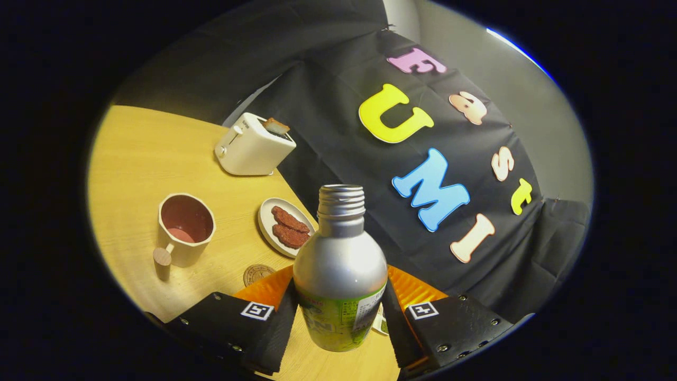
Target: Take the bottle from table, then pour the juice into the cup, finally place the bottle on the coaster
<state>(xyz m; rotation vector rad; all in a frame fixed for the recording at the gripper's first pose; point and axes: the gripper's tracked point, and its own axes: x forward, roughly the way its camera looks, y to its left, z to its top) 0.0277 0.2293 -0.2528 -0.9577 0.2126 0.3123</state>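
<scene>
Gripper (338,312) was clamped on the bottle (340,275), both fingers pressing its sides at label height, one each side. Bottle was silver metal w/ a green label round the lower body, threaded neck, no cap on; mouth open at top. It looked lifted off the table (132,159), base hanging between the fingers, wood showing under it. View was tilted, so bottle's true lean: can't tell.

Places, all rel. to the bottle:
- Cup (185,228): well off to the left on the table, cream outside, pinkish inside, round wooden knob handle facing the gripper. Upright. Pink showed at its bottom; liquid or just glaze, can't tell.
- Coaster (258,274): small round brownish disc, just left of the bottle's shoulder, near the left finger, betw. cup and bottle. Bare, nothing on it.
- Plate (268,228): left and beyond, just past the coaster, white, w/ two reddish-brown food pieces (289,226) lying on it.
- Toaster (253,146): farther back-left, white, by the table's far edge, a slice of toast (276,126) sticking up from the slot.

Small white-green scrap lay on the table just right of the bottle's base; too hidden to ID.
</scene>
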